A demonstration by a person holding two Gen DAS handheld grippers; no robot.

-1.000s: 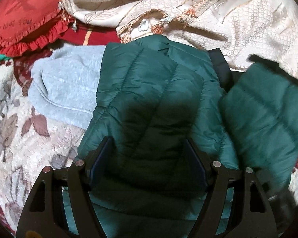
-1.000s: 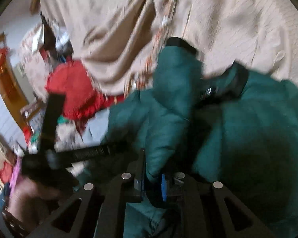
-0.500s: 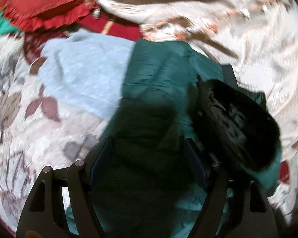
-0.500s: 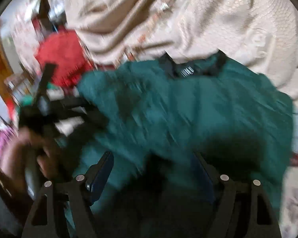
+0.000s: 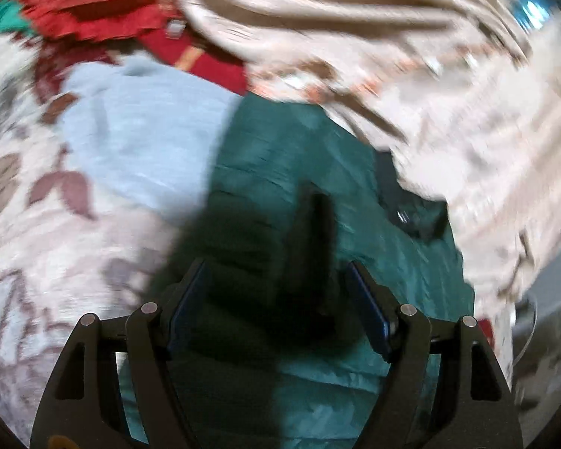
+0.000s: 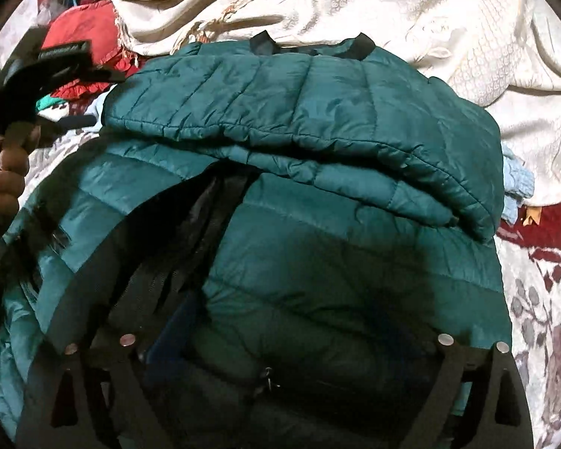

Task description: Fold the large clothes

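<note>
A dark green quilted puffer jacket [image 6: 318, 119] lies on a bed, one sleeve laid across its upper body, black lining showing at the open front. My right gripper [image 6: 295, 333] is open just above the jacket's lower part, holding nothing. My left gripper [image 5: 276, 292] is open over the jacket's left side [image 5: 280, 172]; this view is blurred. The left gripper and the hand holding it also show in the right wrist view [image 6: 33, 71], off the jacket's upper left.
A light blue garment [image 5: 138, 123] lies left of the jacket. A beige patterned bedspread [image 6: 411, 11] is bunched behind it. Red cushions [image 5: 93, 0] sit at the back left. The floral bed cover [image 5: 30, 232] lies underneath.
My right gripper let go of the green sleeve, which now lies across the jacket, and opened wide. My left gripper stayed open and swung left over the jacket.
</note>
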